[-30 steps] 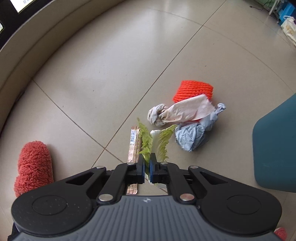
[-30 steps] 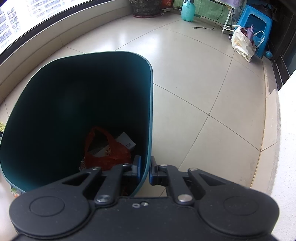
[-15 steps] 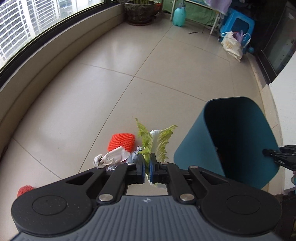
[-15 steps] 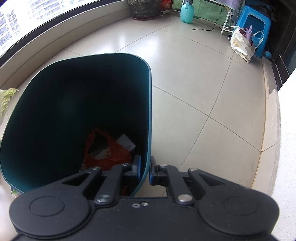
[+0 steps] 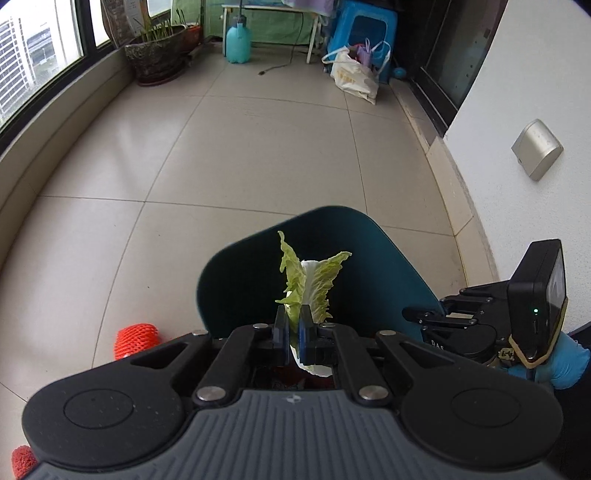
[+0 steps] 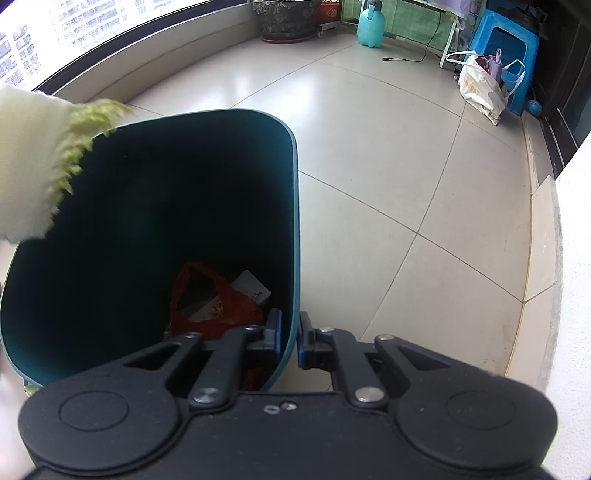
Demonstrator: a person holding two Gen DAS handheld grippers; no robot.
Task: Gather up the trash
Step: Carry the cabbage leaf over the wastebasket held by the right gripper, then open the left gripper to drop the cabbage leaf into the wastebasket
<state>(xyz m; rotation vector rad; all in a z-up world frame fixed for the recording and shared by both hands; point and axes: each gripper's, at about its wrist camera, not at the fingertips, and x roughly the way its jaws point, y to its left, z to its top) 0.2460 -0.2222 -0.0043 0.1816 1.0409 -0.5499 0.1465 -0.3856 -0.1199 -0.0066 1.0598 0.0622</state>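
Observation:
My left gripper (image 5: 291,326) is shut on a green and white cabbage leaf (image 5: 308,280) and holds it upright over the open mouth of the teal trash bin (image 5: 373,254). My right gripper (image 6: 290,338) is shut on the bin's rim (image 6: 294,229) and holds the bin tilted. The leaf (image 6: 33,162) shows blurred at the bin's upper left edge in the right wrist view. Inside the bin lie a red plastic bag (image 6: 214,302) and a white card (image 6: 253,288). The right gripper (image 5: 436,317) also shows at the bin's right side in the left wrist view.
An orange foam net (image 5: 136,338) lies on the tiled floor left of the bin. A plant pot (image 5: 159,55), a teal jug (image 5: 238,40), a blue stool (image 5: 365,33) and a white bag (image 5: 354,75) stand at the far end. A white wall (image 5: 517,110) is on the right.
My left gripper lifted the cabbage leaf off the floor and swung it right, over the bin's mouth. The leaf has come into the right wrist view. My right gripper kept its hold on the rim.

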